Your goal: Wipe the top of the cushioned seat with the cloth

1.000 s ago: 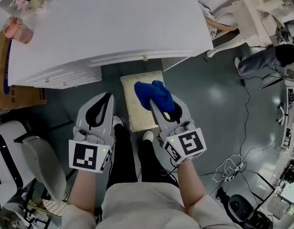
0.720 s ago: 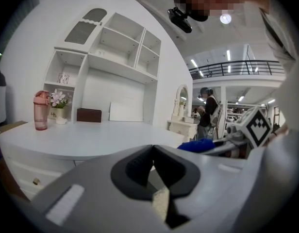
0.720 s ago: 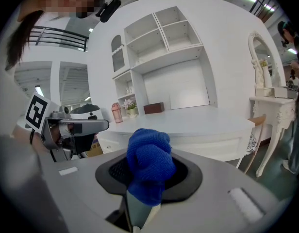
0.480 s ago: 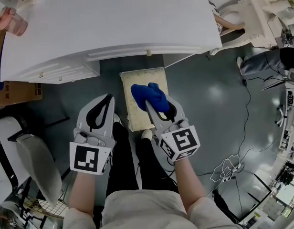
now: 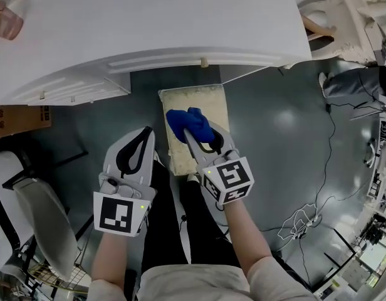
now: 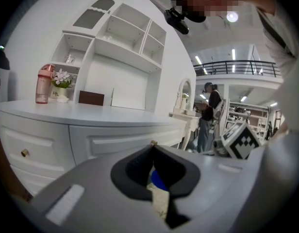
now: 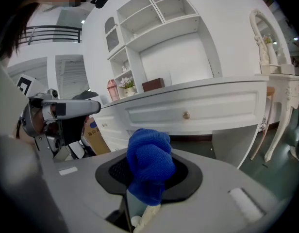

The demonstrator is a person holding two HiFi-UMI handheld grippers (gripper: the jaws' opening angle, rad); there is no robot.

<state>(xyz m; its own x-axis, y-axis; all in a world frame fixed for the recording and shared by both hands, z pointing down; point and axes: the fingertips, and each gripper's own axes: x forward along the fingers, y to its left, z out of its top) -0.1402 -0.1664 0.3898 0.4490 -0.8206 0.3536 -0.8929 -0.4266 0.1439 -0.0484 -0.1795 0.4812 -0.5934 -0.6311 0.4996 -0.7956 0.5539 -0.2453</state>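
Right claw clamped on blue cloth, over cushioned seat; left claw closed, empty, at seat's 8 o'clock.

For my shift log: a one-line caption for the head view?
Right gripper holds blue cloth over the cushioned seat; left gripper shut and empty alongside.

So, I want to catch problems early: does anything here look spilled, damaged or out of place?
Nothing stands out: no spill or damage shows on the cushioned seat. The only quirk is the cloth, bunched into a wad in the right hand-held gripper rather than spread flat.
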